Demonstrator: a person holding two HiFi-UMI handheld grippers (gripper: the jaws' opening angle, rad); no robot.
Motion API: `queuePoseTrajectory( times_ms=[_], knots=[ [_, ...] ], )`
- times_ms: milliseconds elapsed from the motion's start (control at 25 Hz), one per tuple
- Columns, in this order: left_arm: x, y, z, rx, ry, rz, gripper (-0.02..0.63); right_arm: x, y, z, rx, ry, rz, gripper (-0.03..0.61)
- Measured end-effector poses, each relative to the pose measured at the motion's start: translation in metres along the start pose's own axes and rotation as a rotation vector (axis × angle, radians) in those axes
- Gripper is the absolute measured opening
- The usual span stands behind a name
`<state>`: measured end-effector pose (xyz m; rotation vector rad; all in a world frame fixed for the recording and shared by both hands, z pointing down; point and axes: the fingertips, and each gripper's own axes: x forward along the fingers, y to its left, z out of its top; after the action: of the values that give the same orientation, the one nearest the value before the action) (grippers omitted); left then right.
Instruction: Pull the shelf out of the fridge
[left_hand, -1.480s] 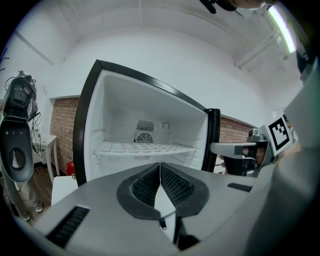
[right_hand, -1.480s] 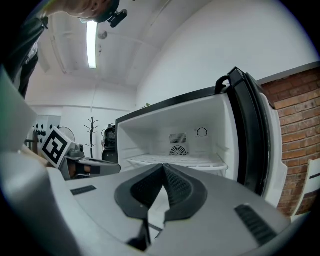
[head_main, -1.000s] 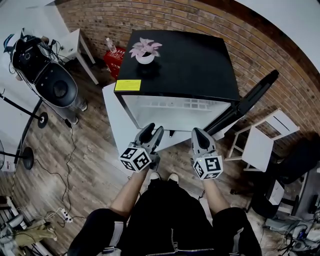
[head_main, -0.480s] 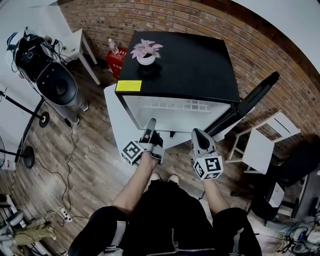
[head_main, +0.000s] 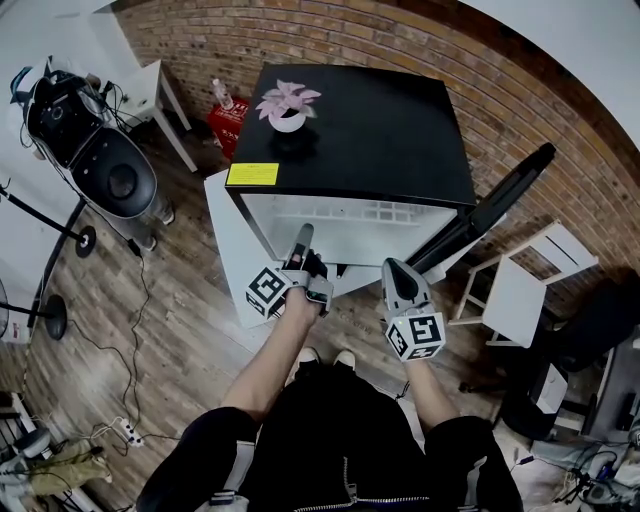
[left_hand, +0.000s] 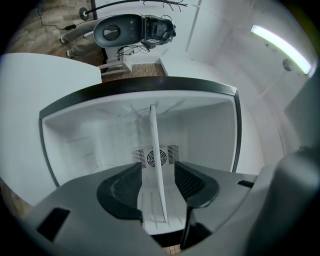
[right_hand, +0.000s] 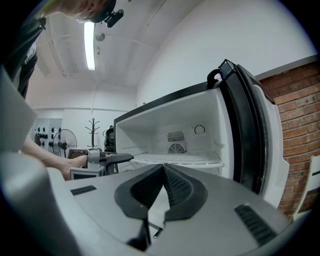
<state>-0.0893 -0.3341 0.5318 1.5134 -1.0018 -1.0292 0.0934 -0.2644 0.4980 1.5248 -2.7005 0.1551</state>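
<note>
The black-topped fridge (head_main: 360, 120) stands open, its white wire shelf (head_main: 350, 212) still lying inside. My left gripper (head_main: 300, 245) is turned on its side at the front of the opening. In the left gripper view the shelf (left_hand: 154, 145) shows edge-on as a thin white plate running between the jaws of my left gripper (left_hand: 157, 166). Those jaws are open, with a gap on each side of the plate. My right gripper (head_main: 397, 270) hangs just outside the fridge, shut and empty. In the right gripper view its tips (right_hand: 163, 167) meet, with the shelf (right_hand: 185, 160) beyond them.
The fridge door (head_main: 500, 205) is swung open to the right. A potted pink plant (head_main: 290, 105) and a yellow sticker (head_main: 254, 172) sit on the fridge top. A white stool (head_main: 520, 285) stands to the right, a red crate (head_main: 232, 118) and a white table (head_main: 150, 85) behind left.
My left gripper has rolled onto its side and moved forward to the fridge opening, taking the shelf's edge between its jaws. The right gripper has barely moved.
</note>
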Motion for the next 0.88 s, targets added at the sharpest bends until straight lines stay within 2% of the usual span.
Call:
queuePoseTrajectory(
  times_ms=[880],
  knots=[
    [0.063,0.009,0.012,-0.026,-0.045,0.043,0.18,0.0,-0.02,-0.002,0.008,0.01,-0.039,-0.006]
  ],
)
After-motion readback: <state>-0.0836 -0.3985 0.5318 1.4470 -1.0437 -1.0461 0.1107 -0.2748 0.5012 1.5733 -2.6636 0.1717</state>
